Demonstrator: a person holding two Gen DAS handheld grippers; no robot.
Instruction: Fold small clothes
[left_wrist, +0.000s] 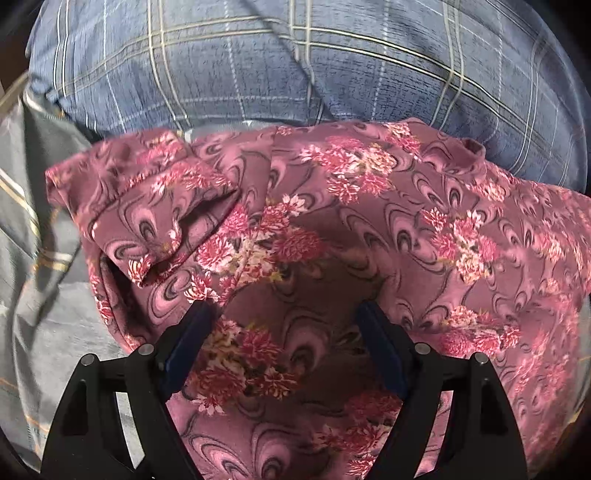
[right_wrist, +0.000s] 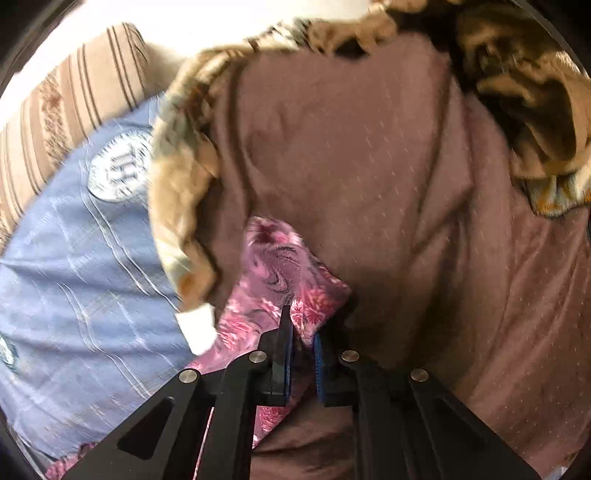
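The right claw (right_wrist: 303, 328) is clamped on a fold of the pink floral garment (right_wrist: 280, 280), pinching its edge and pointing shallowly down, with a brown blanket (right_wrist: 369, 166) at twelve o'clock and blue bedding (right_wrist: 74, 277) at nine. The left claw (left_wrist: 284, 314) tips steeply down over the floral garment (left_wrist: 332, 229), jaws wide apart and gripping nothing, a plaid pillow (left_wrist: 258, 66) at twelve o'clock. The garment lies spread on the bed. This looks like the start of a fold: next, I'd say, the right carries its edge across while the left pins the cloth.
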